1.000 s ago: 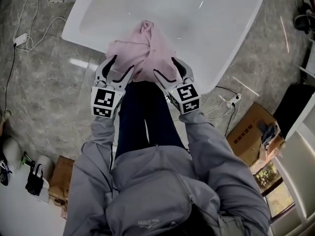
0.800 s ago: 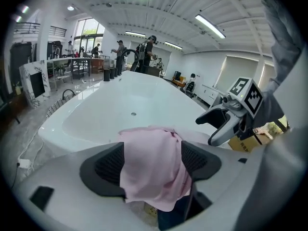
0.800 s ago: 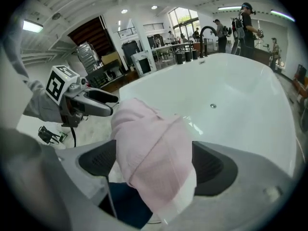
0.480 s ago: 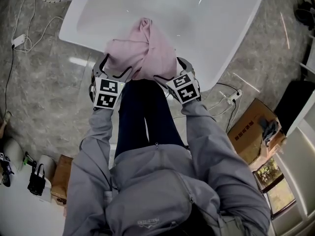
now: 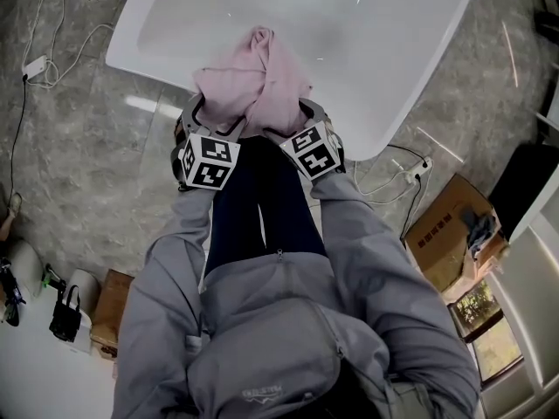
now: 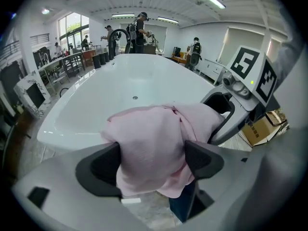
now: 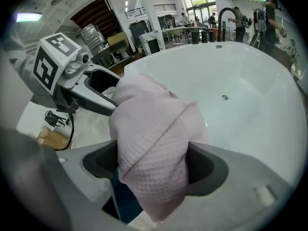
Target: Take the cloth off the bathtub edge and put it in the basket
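Note:
A pink waffle-weave cloth [image 5: 253, 81] lies bunched over the near edge of the white bathtub [image 5: 367, 51]. Both grippers point steeply down at it, side by side. My left gripper [image 5: 214, 120] has just been opening its jaws; they stand wide, with the cloth's left fold [image 6: 154, 148] filling the gap. My right gripper [image 5: 301, 119] straddles the right fold [image 7: 154, 143]. Its jaws opened and have just been closing in again. The cloth touches the pads on both grippers, but it does not look squeezed. No basket is in view.
The person's dark trouser legs [image 5: 253, 208] stand against the tub's edge. To the right on the stone floor are a cardboard box [image 5: 445, 230] and a power strip [image 5: 417, 175]. White cables [image 5: 39, 59] trail on the left. Several people stand beyond the tub's far end [image 6: 139, 28].
Both grippers have dropped down and tilted steeper, from just short of the cloth to astride its near folds. Their jaws stand wider than a second ago.

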`<state>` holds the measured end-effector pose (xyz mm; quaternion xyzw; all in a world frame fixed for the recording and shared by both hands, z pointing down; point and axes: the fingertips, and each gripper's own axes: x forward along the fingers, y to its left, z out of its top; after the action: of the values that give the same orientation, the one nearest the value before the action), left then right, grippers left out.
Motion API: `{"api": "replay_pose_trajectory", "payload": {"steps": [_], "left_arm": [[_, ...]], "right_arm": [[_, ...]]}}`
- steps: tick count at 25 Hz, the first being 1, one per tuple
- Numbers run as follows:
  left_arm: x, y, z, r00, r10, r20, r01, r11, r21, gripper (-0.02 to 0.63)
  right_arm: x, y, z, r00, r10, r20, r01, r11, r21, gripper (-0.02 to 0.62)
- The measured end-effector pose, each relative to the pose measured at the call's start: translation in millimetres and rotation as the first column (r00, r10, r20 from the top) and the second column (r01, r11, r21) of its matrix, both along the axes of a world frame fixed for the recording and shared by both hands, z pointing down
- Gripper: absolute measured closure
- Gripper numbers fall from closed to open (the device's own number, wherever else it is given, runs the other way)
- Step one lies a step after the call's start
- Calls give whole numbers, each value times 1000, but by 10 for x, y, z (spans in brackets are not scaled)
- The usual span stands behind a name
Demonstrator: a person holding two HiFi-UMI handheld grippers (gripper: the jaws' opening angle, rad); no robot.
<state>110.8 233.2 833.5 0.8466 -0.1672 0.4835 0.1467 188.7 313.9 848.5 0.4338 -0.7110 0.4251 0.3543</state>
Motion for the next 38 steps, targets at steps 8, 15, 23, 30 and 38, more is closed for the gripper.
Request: {"api": "replay_pose_trajectory", "payload": {"steps": [8,15,23,30,38], "left_arm": [[96,135,-22,1000,-26,15,26,998,-52,226],[199,385,-212,999,4,-41,-11,986,-168,436],[208,336,-876,996,-14,-91,3,993,-116,460],[62,198,-1554,993,-41,-114,39,999,-18,462],[-112,-32,-2304,981,-110,-159,124,989,81,465]], "right_arm": [[-80,-56,-223,987,-145,-66,151,985,88,358],[-156,-143,-598,993,-121,-5,121,983,139,495],[-153,-206,-1268,984,-181,6,175,962,211,503],[-280,-323,-1916,976,-216,10,205,942,266,503],[-412,-568,-2623,960,-280,-9,267,904,335,505]]}}
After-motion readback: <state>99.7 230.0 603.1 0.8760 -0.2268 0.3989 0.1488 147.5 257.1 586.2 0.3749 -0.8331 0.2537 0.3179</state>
